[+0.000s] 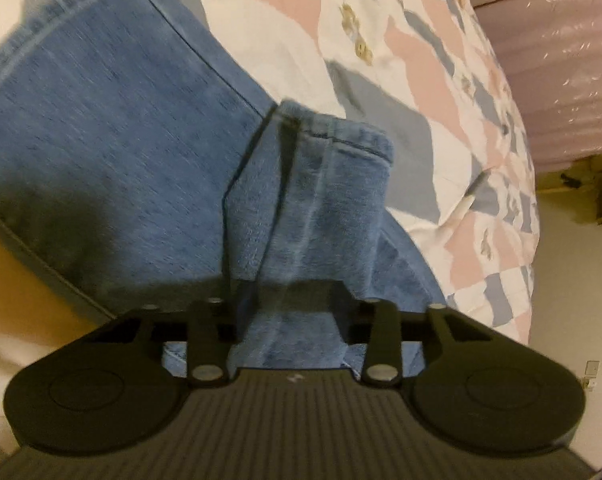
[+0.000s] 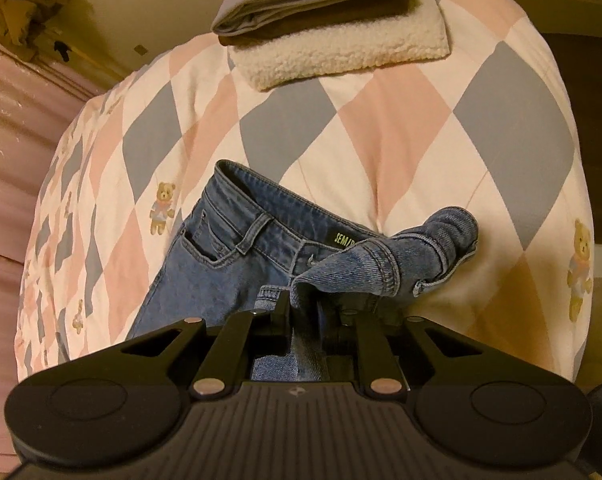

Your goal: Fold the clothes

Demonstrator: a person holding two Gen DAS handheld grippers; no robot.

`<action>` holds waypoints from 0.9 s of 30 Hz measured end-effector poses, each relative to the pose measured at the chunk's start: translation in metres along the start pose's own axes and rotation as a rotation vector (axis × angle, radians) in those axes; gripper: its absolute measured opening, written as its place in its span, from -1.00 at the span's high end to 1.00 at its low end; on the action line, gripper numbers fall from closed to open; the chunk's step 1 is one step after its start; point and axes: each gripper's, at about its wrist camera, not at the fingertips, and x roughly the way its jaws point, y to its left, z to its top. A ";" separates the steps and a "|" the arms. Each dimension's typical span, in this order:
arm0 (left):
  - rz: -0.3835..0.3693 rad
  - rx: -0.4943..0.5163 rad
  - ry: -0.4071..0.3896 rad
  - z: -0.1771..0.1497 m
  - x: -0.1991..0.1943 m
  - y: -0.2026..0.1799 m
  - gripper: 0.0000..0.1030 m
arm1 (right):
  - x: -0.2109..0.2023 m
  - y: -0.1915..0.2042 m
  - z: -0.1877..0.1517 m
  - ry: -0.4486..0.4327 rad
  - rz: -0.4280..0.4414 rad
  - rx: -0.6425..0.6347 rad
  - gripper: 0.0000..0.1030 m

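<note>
My left gripper (image 1: pixel 289 300) is clamped on a bunched leg hem of the jeans (image 1: pixel 113 128); only my right gripper (image 2: pixel 313 316) view shows its pinch on the waistband, the jeans lying on the quilt (image 2: pixel 401 120), folded stack (image 2: pixel 333 24) beyond.

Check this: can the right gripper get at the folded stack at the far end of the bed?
Probably not yet: the right gripper is shut on the jeans. The folded stack lies apart, bare quilt between.

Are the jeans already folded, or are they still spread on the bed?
Partly folded: one side of the jeans waist is turned over the other, and a leg hem lies doubled back.
</note>
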 end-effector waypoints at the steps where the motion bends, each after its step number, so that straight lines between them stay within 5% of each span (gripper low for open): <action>1: 0.030 0.035 -0.002 -0.002 0.002 -0.004 0.88 | -0.001 -0.001 0.000 0.001 0.002 0.000 0.69; 6: 0.073 0.146 -0.114 -0.015 -0.044 -0.013 0.98 | -0.011 -0.009 0.001 -0.003 0.032 -0.012 0.84; 11: 0.098 0.117 -0.251 -0.040 -0.160 0.015 1.00 | -0.032 -0.016 0.006 0.030 0.076 -0.025 0.84; 15: 0.329 0.061 -0.420 -0.076 -0.258 0.067 1.00 | -0.043 -0.021 0.005 0.098 0.059 -0.082 0.83; 18: 0.452 -0.076 -0.352 -0.089 -0.269 0.124 1.00 | -0.034 -0.029 -0.002 0.164 -0.017 -0.120 0.53; 21: 0.342 -0.243 -0.251 -0.108 -0.245 0.164 0.84 | -0.022 -0.041 -0.017 0.204 -0.069 -0.118 0.38; 23: 0.267 -0.271 -0.216 -0.118 -0.221 0.168 0.50 | -0.020 -0.046 -0.027 0.209 -0.083 -0.128 0.21; 27: 0.166 -0.261 -0.243 -0.110 -0.184 0.157 0.42 | -0.021 -0.052 -0.041 0.218 -0.060 -0.115 0.14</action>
